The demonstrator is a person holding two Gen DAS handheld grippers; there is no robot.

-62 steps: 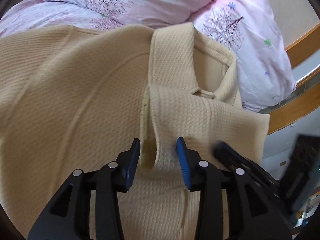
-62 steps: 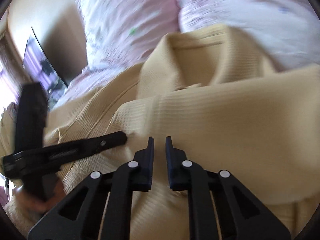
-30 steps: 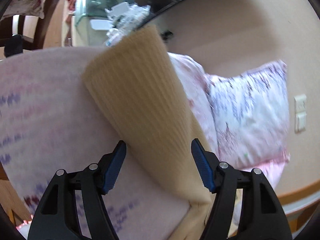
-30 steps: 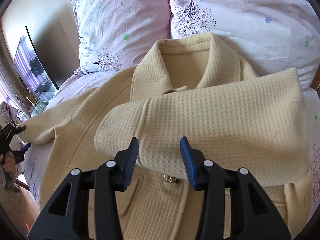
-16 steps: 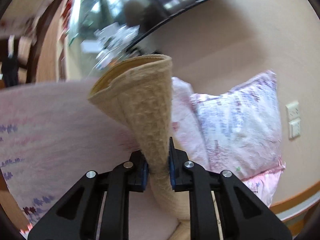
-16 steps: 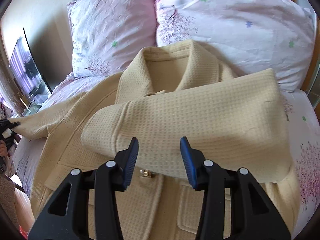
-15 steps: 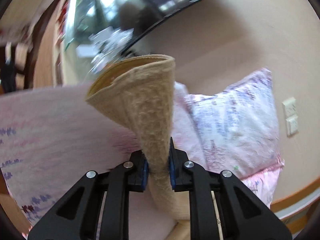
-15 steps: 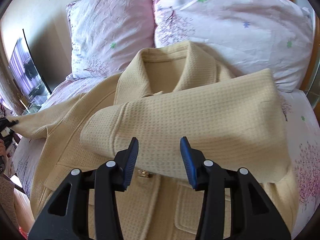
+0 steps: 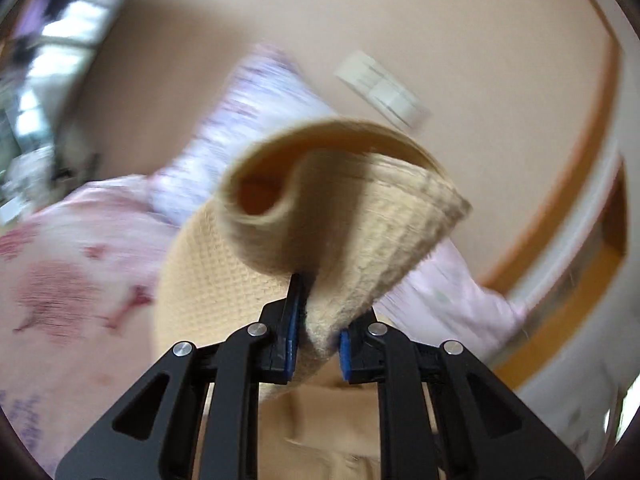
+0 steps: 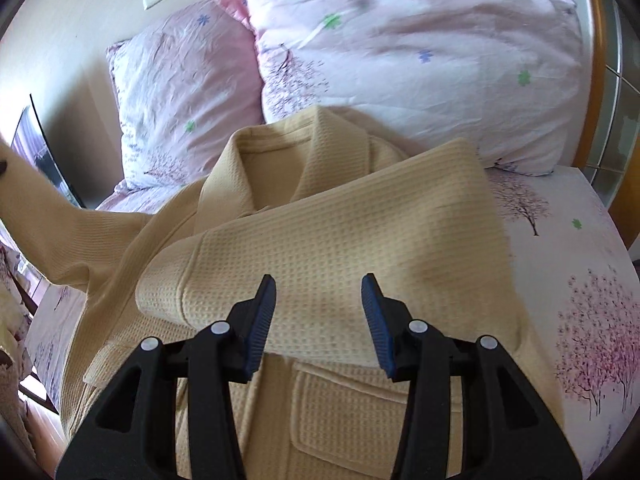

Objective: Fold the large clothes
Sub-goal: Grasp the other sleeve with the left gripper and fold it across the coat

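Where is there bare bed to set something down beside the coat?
Bare floral sheet lies right of the beige waffle-knit coat, below the pink floral pillows. The middle is crowded by the coat; the left claw lifts its sleeve.

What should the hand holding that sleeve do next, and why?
Probably carry the sleeve inward across the chest of the coat and lay it down. The left gripper is shut on its cuff, lifted off the bed, while the other sleeve already lies folded across the front. The right gripper hangs open above it, holding nothing.
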